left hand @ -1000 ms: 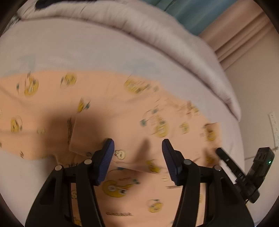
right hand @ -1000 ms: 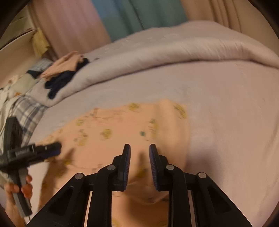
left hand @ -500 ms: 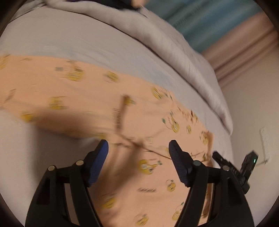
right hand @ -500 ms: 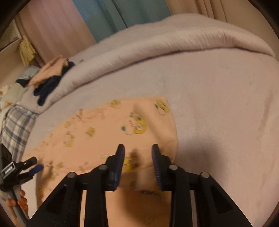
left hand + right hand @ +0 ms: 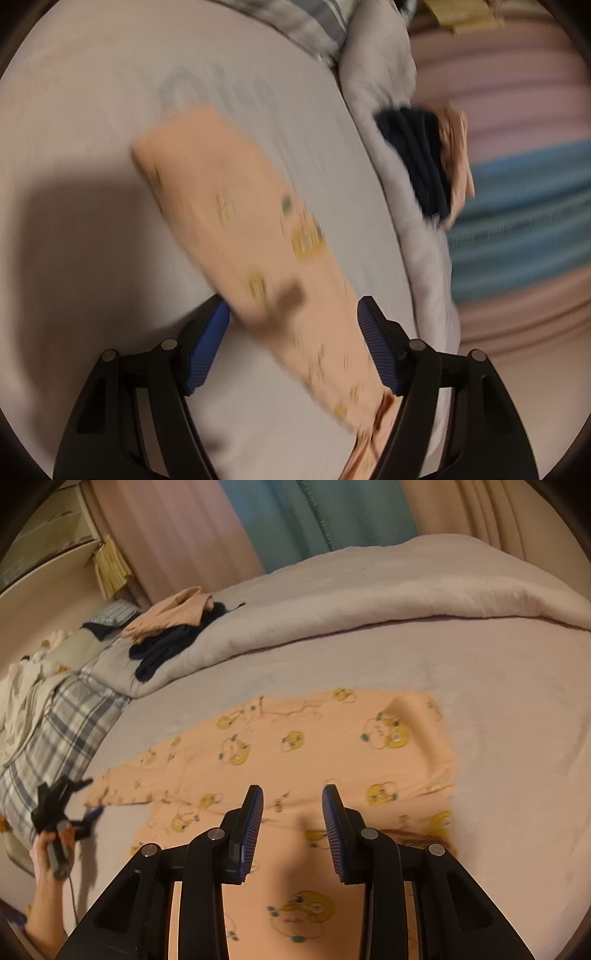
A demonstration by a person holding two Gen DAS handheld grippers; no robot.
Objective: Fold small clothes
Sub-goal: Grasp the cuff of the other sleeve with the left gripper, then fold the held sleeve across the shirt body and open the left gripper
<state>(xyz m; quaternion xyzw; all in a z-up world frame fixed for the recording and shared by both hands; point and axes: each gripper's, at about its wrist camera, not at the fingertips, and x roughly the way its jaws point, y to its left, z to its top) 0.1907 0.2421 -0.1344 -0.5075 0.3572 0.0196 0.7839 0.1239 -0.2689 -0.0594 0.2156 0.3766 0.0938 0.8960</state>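
A peach garment with yellow cartoon prints (image 5: 295, 753) lies spread on the grey bed. Its long sleeve (image 5: 236, 221) stretches away in the blurred left wrist view. My left gripper (image 5: 291, 325) is open, its blue pads either side of the sleeve, just above it. It also shows in the right wrist view (image 5: 74, 805), at the sleeve's end, held by a hand. My right gripper (image 5: 291, 808) is open and empty, hovering over the garment's lower body.
A folded grey duvet (image 5: 369, 602) runs along the far side of the bed. A pile of peach and navy clothes (image 5: 173, 627) sits on it. A plaid cloth (image 5: 55, 731) lies at the left. Curtains (image 5: 295, 520) hang behind.
My left gripper has swung left to the sleeve's end, staying open. My right gripper has opened wider and drawn back a little over the garment.
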